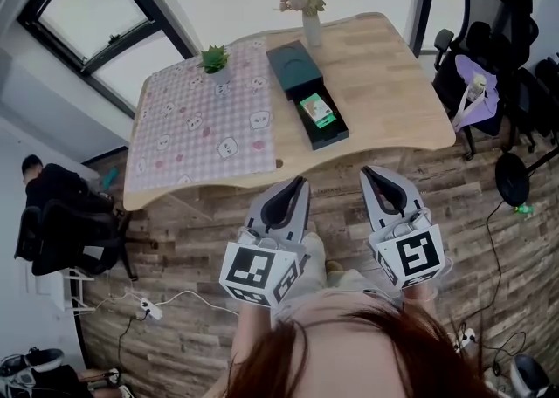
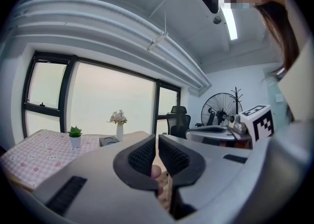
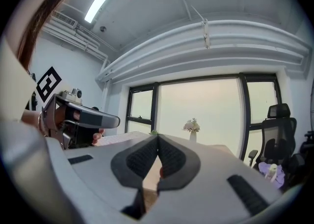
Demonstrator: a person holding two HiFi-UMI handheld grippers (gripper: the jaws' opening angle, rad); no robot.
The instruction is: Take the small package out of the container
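Note:
A dark green container (image 1: 307, 93) lies open on the wooden table (image 1: 384, 91), right of the middle. A small green and white package (image 1: 317, 111) rests in its front tray. My left gripper (image 1: 300, 184) and right gripper (image 1: 370, 174) are both shut and hold nothing. They hover side by side in front of the table's near edge, well short of the container. In the left gripper view the jaws meet at the left gripper (image 2: 157, 140), and the container (image 2: 109, 141) shows small and far off. In the right gripper view the right gripper (image 3: 158, 140) is shut too, and the container is hidden.
A pink checked cloth (image 1: 196, 126) covers the table's left half, with a small potted plant (image 1: 215, 62) on it. A flower vase (image 1: 307, 14) stands at the far edge. Office chairs (image 1: 489, 47) crowd the right; a seated person (image 1: 52, 191) is at the left. A power strip (image 1: 148, 307) lies on the floor.

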